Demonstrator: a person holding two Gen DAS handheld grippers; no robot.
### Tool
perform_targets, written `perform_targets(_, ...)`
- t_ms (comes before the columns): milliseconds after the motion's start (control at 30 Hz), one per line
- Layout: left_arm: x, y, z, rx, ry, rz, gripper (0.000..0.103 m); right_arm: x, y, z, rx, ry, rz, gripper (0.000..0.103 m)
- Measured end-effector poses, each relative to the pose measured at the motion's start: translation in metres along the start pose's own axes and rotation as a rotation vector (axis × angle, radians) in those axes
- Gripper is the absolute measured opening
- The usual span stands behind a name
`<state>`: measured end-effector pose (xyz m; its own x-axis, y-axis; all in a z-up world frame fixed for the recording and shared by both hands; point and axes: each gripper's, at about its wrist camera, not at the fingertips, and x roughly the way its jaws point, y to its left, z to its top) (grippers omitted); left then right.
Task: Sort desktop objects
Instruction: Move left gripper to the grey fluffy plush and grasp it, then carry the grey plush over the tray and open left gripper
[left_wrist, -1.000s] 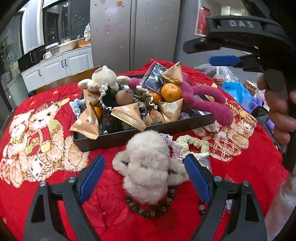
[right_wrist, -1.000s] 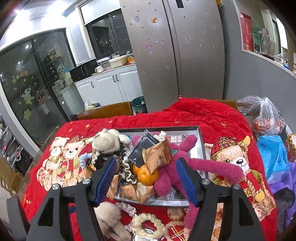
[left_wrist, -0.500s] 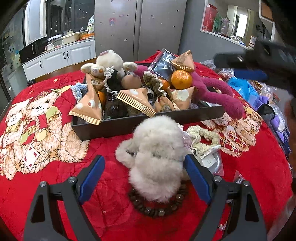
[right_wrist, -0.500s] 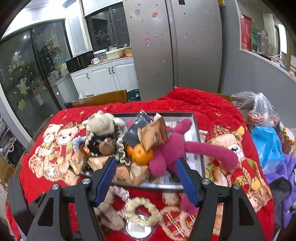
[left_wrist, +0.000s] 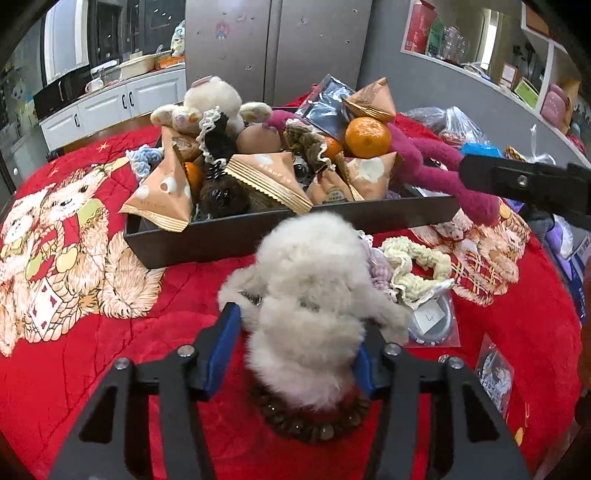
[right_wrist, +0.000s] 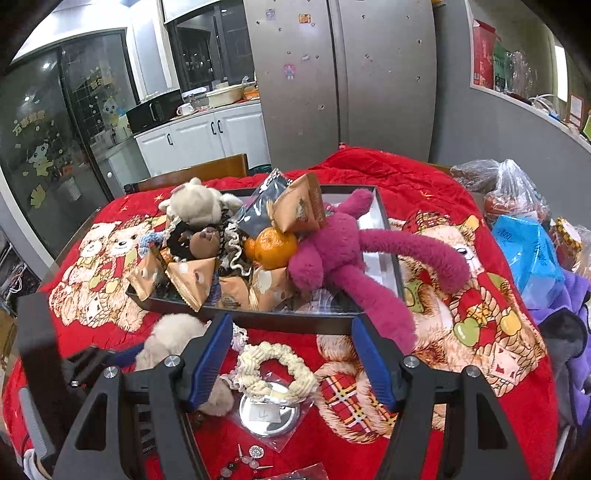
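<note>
My left gripper (left_wrist: 295, 354) is shut on a fluffy beige plush toy (left_wrist: 314, 291) that lies on the red cloth over a brown bead bracelet (left_wrist: 310, 424). The plush also shows in the right wrist view (right_wrist: 173, 343). A dark tray (left_wrist: 207, 240) behind it is piled with snack packets, an orange (left_wrist: 367, 136), a cream bear (left_wrist: 214, 99) and a magenta long-armed plush (left_wrist: 439, 166). My right gripper (right_wrist: 291, 354) is open and empty, hovering above a cream scrunchie (right_wrist: 277, 369) in front of the tray (right_wrist: 295, 321).
A round silver tin in a clear bag (right_wrist: 267, 413) lies under the scrunchie. Small pins and beads (right_wrist: 247, 461) lie near the front edge. Plastic bags (right_wrist: 524, 251) and purple cloth (right_wrist: 569, 332) crowd the right side. A chair back (right_wrist: 195, 173) stands behind the table.
My left gripper has moved forward and closed its jaws on the fluffy plush. My right gripper has come lower and nearer to the tray front and the scrunchie.
</note>
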<state>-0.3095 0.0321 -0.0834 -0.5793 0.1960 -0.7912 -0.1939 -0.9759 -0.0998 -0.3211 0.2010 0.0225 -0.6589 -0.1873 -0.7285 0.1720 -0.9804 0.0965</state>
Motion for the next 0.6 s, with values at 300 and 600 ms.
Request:
perform_targets(300,-0.015,-0.017,-0.001,0.054,-0.031,0.003,0.03,0.003,-0.002,-0.003,0.004,0.012,-0.003,0.069)
perform_targets(600,-0.049,-0.019,0.009,0.045,-0.101,-0.012,0.03,-0.011,0.002,0.001,0.004,-0.014,0.009,0.069)
